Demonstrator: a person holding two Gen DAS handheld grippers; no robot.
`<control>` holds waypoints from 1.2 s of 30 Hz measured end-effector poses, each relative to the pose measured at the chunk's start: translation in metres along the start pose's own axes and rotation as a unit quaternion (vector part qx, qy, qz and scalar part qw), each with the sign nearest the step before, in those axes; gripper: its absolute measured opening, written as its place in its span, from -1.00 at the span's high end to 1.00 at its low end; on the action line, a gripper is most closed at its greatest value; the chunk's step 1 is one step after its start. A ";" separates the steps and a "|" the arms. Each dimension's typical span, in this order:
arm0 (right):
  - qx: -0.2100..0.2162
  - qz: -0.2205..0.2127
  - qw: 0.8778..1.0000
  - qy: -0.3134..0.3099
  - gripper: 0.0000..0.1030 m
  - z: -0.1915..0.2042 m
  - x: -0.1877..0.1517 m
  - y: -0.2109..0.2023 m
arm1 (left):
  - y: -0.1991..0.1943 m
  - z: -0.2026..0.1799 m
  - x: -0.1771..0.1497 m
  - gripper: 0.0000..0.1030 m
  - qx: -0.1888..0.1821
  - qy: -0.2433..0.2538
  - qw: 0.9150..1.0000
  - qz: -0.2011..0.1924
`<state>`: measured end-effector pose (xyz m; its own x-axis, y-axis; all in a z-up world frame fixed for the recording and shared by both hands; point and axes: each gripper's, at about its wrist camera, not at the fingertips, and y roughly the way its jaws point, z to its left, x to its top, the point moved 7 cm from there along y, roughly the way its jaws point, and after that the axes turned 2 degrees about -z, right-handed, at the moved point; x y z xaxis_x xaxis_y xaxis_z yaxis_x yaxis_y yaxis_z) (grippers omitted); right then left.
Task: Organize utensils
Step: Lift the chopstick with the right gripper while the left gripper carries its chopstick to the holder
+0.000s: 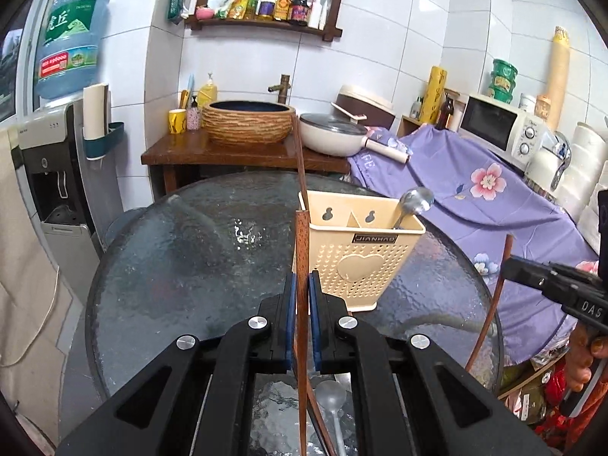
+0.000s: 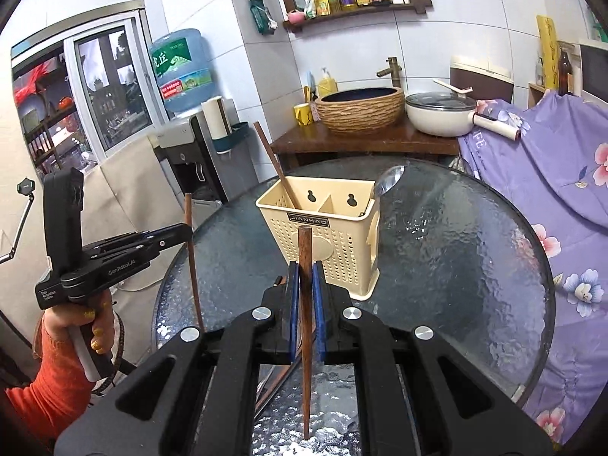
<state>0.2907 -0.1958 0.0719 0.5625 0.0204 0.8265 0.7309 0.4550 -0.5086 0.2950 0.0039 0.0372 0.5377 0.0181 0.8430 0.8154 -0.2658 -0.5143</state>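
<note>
Nearest us, at the bottom centre of the left wrist view, we list the left gripper (image 1: 303, 285), its blue pads pressed on a brown chopstick (image 1: 302, 235) that stands upright and runs down past the lower edge. Below it, on the round glass table (image 1: 182, 266), we note a loose spoon (image 1: 331, 399) beside further dark sticks. In the right wrist view, bottom centre, we list the right gripper (image 2: 305, 277), likewise clamped on a second chopstick (image 2: 305, 250), its blunt end upward and its point down over the glass. To the middle left of that view we see the left gripper from the side, gripped by a hand (image 2: 89, 326) in an orange sleeve. Next out, at frame centre on the table, we record the cream perforated utensil holder (image 1: 364, 262), two compartments: one chopstick (image 2: 279, 174) leaning in the left, a metal spoon (image 1: 414, 201) in the right. Farthest, we list a basin (image 1: 249, 121), a lidded pan (image 1: 334, 135) and a shelf of bottles (image 1: 266, 3).
</note>
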 end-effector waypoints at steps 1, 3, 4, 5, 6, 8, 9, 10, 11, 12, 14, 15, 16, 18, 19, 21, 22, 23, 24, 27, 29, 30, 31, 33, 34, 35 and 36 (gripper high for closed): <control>-0.004 0.000 1.000 -0.003 0.85 0.001 -0.001 0.001 | -0.001 -0.001 0.000 0.87 -0.002 -0.001 1.000 -0.001; -0.002 0.000 1.000 -0.006 0.85 0.003 0.001 0.002 | -0.004 -0.002 -0.001 0.87 -0.003 0.000 1.000 -0.002; 0.000 -0.001 1.000 -0.005 0.85 0.005 0.001 0.002 | -0.005 -0.002 -0.001 0.87 -0.004 0.000 1.000 -0.002; 0.002 -0.003 1.000 -0.004 0.85 0.006 0.002 0.001 | -0.008 -0.003 0.001 0.87 -0.006 -0.001 1.000 -0.004; 0.003 -0.004 1.000 -0.005 0.85 0.007 0.003 0.000 | -0.010 -0.003 0.002 0.87 -0.007 0.000 1.000 -0.006; 0.011 -0.005 1.000 -0.003 0.85 0.008 0.007 -0.004 | -0.015 -0.003 0.005 0.87 -0.010 -0.001 1.000 -0.010; 0.014 -0.006 1.000 -0.003 0.85 0.010 0.008 -0.005 | -0.019 -0.003 0.008 0.87 -0.014 -0.002 1.000 -0.013; 0.017 -0.008 1.000 -0.006 0.85 0.012 0.010 -0.007 | -0.023 -0.003 0.012 0.87 -0.018 -0.004 1.000 -0.016; 0.016 -0.010 1.000 -0.010 0.85 0.014 0.013 -0.009 | -0.025 -0.003 0.015 0.87 -0.021 -0.005 1.000 -0.018; 0.014 -0.012 1.000 -0.014 0.85 0.015 0.015 -0.010 | -0.027 -0.003 0.018 0.87 -0.024 -0.006 1.000 -0.020; 0.013 -0.016 1.000 -0.019 0.85 0.019 0.021 -0.011 | -0.029 -0.004 0.024 0.87 -0.030 -0.009 0.999 -0.024; 0.013 -0.018 1.000 -0.020 0.85 0.020 0.024 -0.011 | -0.030 -0.006 0.027 0.87 -0.030 -0.007 0.999 -0.027; 0.012 -0.020 0.999 -0.022 0.85 0.021 0.026 -0.011 | -0.031 -0.007 0.030 0.87 -0.029 -0.006 0.999 -0.031; 0.010 -0.026 0.999 -0.027 0.85 0.023 0.035 -0.012 | -0.031 -0.009 0.037 0.87 -0.030 -0.005 0.999 -0.037; 0.007 -0.028 0.999 -0.031 0.85 0.025 0.042 -0.011 | -0.032 -0.011 0.040 0.87 -0.031 -0.004 0.999 -0.039; 0.007 -0.028 0.999 -0.034 0.85 0.027 0.051 -0.011 | -0.033 -0.013 0.049 0.87 -0.033 -0.005 0.998 -0.045; 0.008 -0.027 0.999 -0.034 0.85 0.027 0.056 -0.010 | -0.033 -0.014 0.052 0.87 -0.035 -0.004 0.998 -0.046; 0.008 -0.027 0.999 -0.034 0.85 0.028 0.062 -0.009 | -0.034 -0.016 0.057 0.87 -0.038 -0.004 0.998 -0.046; 0.009 -0.027 0.999 -0.033 0.85 0.028 0.069 -0.010 | -0.035 -0.017 0.061 0.87 -0.039 -0.005 0.998 -0.047; 0.015 -0.029 0.999 -0.027 0.85 0.028 0.086 -0.013 | -0.039 -0.019 0.080 0.87 -0.050 -0.015 0.997 -0.050; 0.016 -0.036 0.999 -0.027 0.85 0.029 0.100 -0.019 | -0.045 -0.022 0.099 0.87 -0.051 -0.015 0.997 -0.060; 0.013 -0.044 0.999 -0.029 0.85 0.030 0.110 -0.023 | -0.047 -0.023 0.105 0.87 -0.048 -0.014 0.997 -0.066; 0.011 -0.052 0.998 -0.031 0.85 0.031 0.119 -0.026 | -0.050 -0.025 0.116 0.87 -0.043 -0.011 0.996 -0.076; 0.011 -0.067 0.997 -0.028 0.85 0.031 0.140 -0.032 | -0.052 -0.026 0.135 0.87 -0.033 -0.013 0.995 -0.089; 0.012 -0.072 0.997 -0.023 0.85 0.030 0.150 -0.033 | -0.052 -0.026 0.145 0.87 -0.027 -0.015 0.995 -0.095; 0.012 -0.076 0.997 -0.015 0.85 0.028 0.162 -0.033 | -0.051 -0.027 0.156 0.87 -0.022 -0.018 0.994 -0.102; 0.008 -0.079 0.997 -0.013 0.85 0.027 0.169 -0.033 | -0.050 -0.027 0.164 0.87 -0.019 -0.021 0.994 -0.107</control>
<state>0.3514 -0.1832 0.2349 0.4305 -0.0287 0.9021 0.8031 0.4682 -0.3684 0.3367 -0.0059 0.2058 0.3627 0.1175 0.9245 0.9035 -0.2876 -0.3179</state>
